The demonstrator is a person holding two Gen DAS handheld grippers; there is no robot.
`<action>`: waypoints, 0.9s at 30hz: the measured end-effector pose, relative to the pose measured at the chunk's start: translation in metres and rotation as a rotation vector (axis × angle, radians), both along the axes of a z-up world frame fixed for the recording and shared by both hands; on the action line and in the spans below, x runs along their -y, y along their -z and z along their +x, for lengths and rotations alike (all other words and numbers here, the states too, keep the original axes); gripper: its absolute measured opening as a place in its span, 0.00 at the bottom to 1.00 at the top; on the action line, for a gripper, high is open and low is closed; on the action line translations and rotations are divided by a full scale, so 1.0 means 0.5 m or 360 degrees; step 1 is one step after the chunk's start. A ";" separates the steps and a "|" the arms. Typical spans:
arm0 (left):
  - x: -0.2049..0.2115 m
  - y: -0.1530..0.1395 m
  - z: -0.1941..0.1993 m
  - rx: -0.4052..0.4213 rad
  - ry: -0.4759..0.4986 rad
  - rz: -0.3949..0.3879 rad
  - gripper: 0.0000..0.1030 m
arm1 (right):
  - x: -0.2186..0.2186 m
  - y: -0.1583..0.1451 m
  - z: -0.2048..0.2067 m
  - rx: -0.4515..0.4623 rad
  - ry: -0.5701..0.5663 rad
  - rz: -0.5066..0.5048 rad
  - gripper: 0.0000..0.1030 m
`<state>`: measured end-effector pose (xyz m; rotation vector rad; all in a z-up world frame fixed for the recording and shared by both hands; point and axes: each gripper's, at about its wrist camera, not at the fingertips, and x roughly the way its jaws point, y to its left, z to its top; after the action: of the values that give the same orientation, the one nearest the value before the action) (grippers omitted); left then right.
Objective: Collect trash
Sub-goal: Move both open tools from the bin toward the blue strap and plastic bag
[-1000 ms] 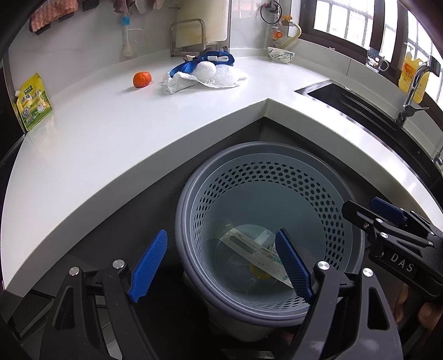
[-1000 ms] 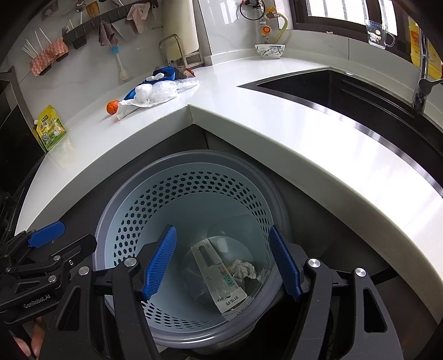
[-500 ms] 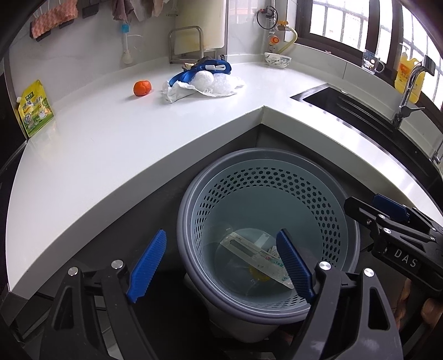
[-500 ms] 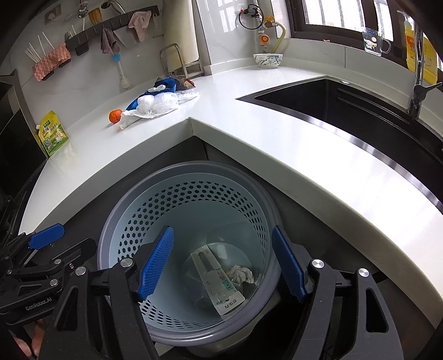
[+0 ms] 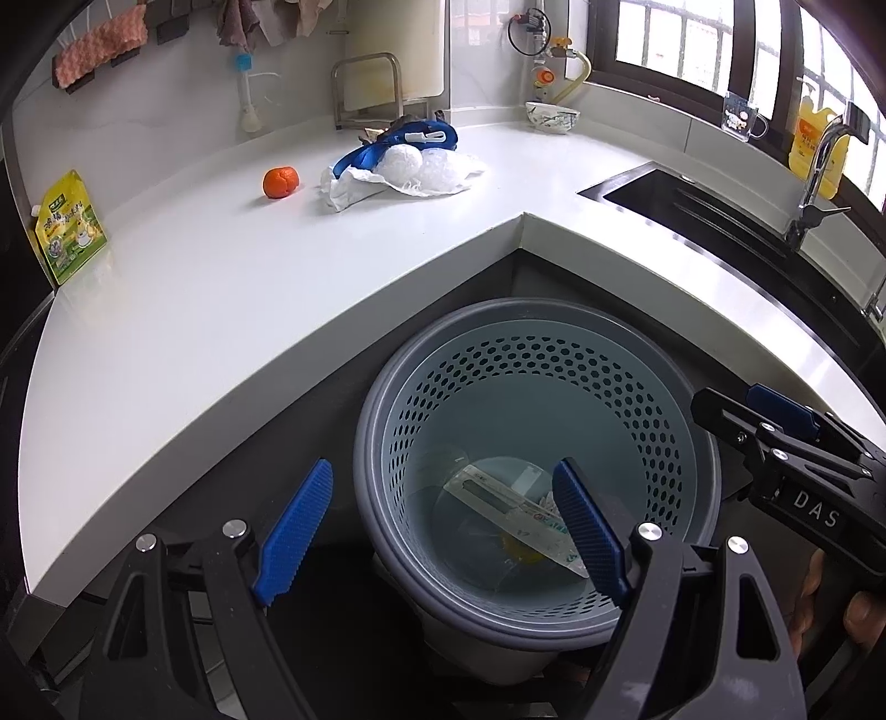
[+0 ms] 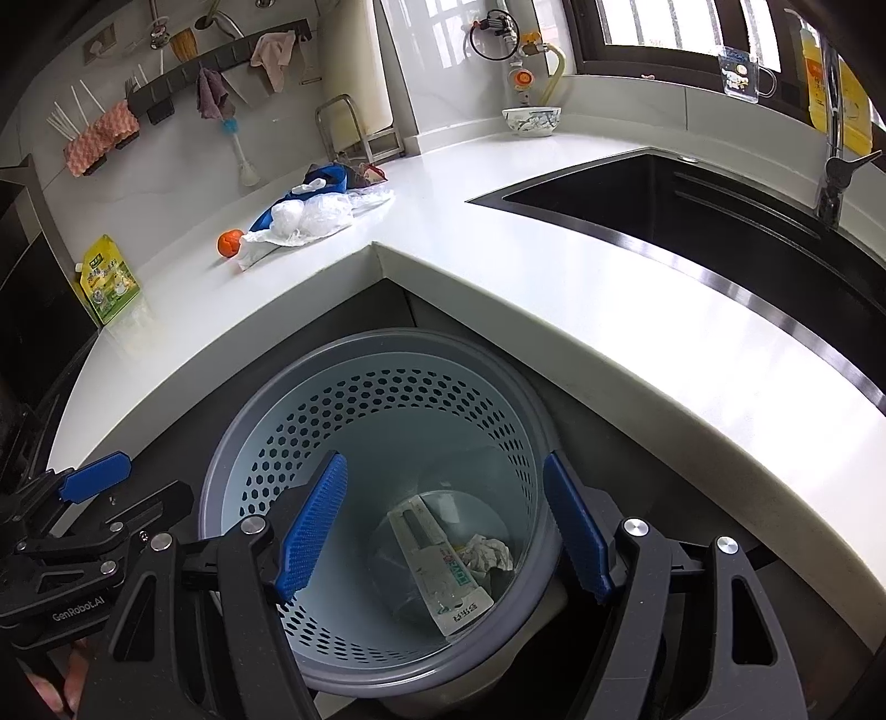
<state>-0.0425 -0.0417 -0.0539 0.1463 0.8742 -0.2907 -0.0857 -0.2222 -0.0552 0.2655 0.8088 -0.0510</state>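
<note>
A grey bin point(image 5: 531, 307) with a pale blue perforated liner stands on the floor in the inner corner of the white counter point(image 5: 221, 288). A long flat wrapper point(image 6: 437, 559) and a crumpled tissue point(image 6: 487, 554) lie at its bottom. On the counter at the back sit an orange point(image 5: 281, 181) and a heap of white and blue plastic bags point(image 5: 404, 166). My left gripper point(image 5: 443, 531) hangs open over the bin's left rim with nothing between its blue pads. My right gripper point(image 6: 443, 531) hangs open above the bin's mouth, also empty.
A yellow-green pouch point(image 5: 69, 232) leans at the counter's left end. A black sink point(image 6: 692, 221) with a faucet point(image 6: 836, 160) fills the right side. A bowl point(image 6: 530, 121) and a metal rack point(image 5: 368, 91) stand by the back wall. Cloths hang on a wall rail point(image 6: 221, 50).
Both views have drifted slightly up off the bin, showing more of the back wall. The right jaws stand a little wider. Nothing was picked up or dropped.
</note>
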 end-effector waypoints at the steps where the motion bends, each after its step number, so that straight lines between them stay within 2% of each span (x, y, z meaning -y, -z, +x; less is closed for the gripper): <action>1: 0.000 -0.003 0.000 0.0000 0.0003 -0.0004 0.78 | 0.001 -0.003 0.000 0.0007 0.0001 0.0001 0.68; 15: -0.007 -0.075 0.033 0.0084 -0.0007 -0.0076 0.78 | -0.005 -0.059 0.042 0.0094 -0.0060 0.0012 0.68; 27: -0.022 -0.093 0.108 0.0107 -0.0049 -0.0103 0.79 | 0.008 -0.090 0.126 0.0131 -0.0067 0.0042 0.69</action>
<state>0.0113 -0.0305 -0.0074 0.0819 0.7986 -0.2836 -0.0225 -0.2265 -0.0102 0.2738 0.7335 0.0102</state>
